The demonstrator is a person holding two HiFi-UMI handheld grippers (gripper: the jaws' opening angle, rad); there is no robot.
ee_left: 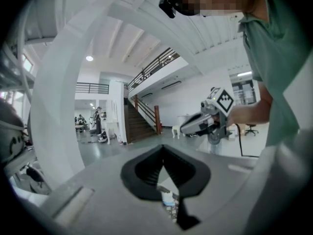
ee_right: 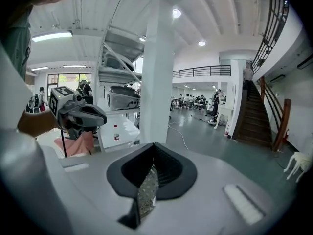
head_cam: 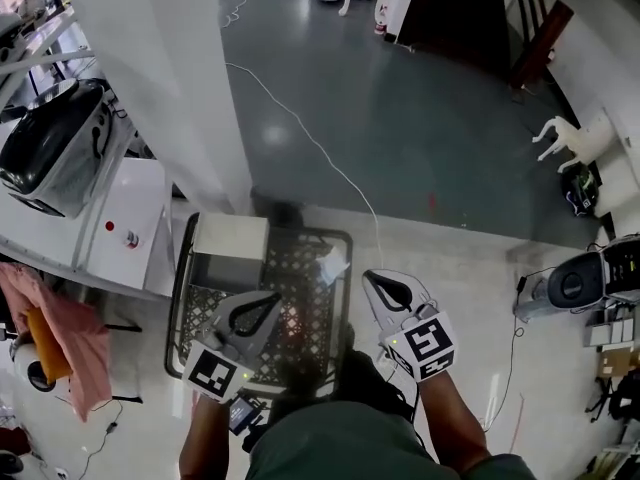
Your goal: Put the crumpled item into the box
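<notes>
Crumpled item (head_cam: 332, 264) in mesh basket (head_cam: 290, 268), grey floor (head_cam: 400, 128)

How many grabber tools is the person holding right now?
2. The left gripper hangs above the black mesh basket, and the right gripper hangs just past the basket's right edge. Both have their jaws together and hold nothing.

Right of the white pillar (head_cam: 170, 78) a white cable (head_cam: 318, 148) trails across the floor (head_cam: 430, 108); a white animal figurine (head_cam: 565, 138) stands farther right, pink cloth (head_cam: 65, 318) lower left.
</notes>
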